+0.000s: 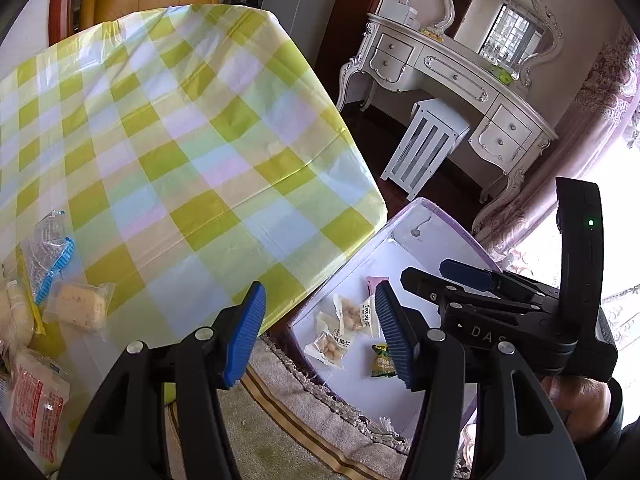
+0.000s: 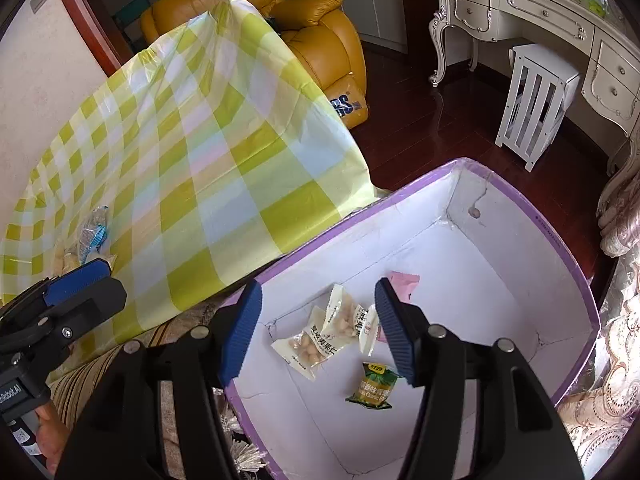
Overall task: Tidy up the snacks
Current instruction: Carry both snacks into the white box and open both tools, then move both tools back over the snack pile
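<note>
Snack packets [image 2: 320, 338] lie loose on the white floor of the purple-rimmed box [image 2: 560, 248], lower centre of the right wrist view, and right above them the right gripper [image 2: 316, 332] hangs spread, pinching nothing. Left gripper [image 1: 320, 332] spread too, empty, over the checked tablecloth [image 1: 180, 120] edge; more packets [image 1: 78, 306] wait lower left.
</note>
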`<act>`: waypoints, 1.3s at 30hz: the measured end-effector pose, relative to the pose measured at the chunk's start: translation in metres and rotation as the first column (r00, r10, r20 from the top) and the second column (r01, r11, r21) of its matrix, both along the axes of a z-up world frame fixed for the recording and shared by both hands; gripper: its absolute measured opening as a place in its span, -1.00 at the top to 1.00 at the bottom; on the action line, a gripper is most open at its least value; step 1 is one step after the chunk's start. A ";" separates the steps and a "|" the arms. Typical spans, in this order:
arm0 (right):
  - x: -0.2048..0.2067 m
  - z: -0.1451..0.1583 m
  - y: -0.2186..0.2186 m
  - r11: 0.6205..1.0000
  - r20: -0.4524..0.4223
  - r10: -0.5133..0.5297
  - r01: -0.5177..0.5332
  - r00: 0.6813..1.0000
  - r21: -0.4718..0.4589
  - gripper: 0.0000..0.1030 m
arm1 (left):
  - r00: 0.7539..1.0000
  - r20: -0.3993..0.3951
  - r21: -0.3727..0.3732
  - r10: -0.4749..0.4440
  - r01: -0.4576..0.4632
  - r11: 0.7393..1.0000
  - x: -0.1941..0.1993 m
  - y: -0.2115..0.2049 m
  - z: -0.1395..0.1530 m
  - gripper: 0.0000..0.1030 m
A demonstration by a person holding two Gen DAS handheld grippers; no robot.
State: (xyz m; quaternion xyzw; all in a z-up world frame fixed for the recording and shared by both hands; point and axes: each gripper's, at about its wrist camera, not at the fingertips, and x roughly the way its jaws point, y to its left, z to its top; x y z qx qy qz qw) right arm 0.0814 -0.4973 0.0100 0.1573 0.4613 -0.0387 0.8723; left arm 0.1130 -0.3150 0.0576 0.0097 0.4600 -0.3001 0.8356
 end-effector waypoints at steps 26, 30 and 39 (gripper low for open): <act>0.014 0.026 0.122 0.964 -0.009 0.266 -0.266 0.964 0.011 -0.34 | 0.924 -0.045 -0.101 0.379 -0.381 0.919 -0.037 0.185 0.002 -0.09; 0.016 0.026 0.147 0.948 -0.017 0.318 -0.317 0.948 0.027 -0.39 | 0.892 -0.059 -0.115 0.449 -0.453 0.884 -0.047 0.221 0.000 -0.09; 0.020 0.020 0.205 0.904 -0.044 0.425 -0.422 0.904 0.071 -0.42 | 0.820 -0.083 -0.121 0.566 -0.572 0.811 -0.062 0.286 -0.006 -0.09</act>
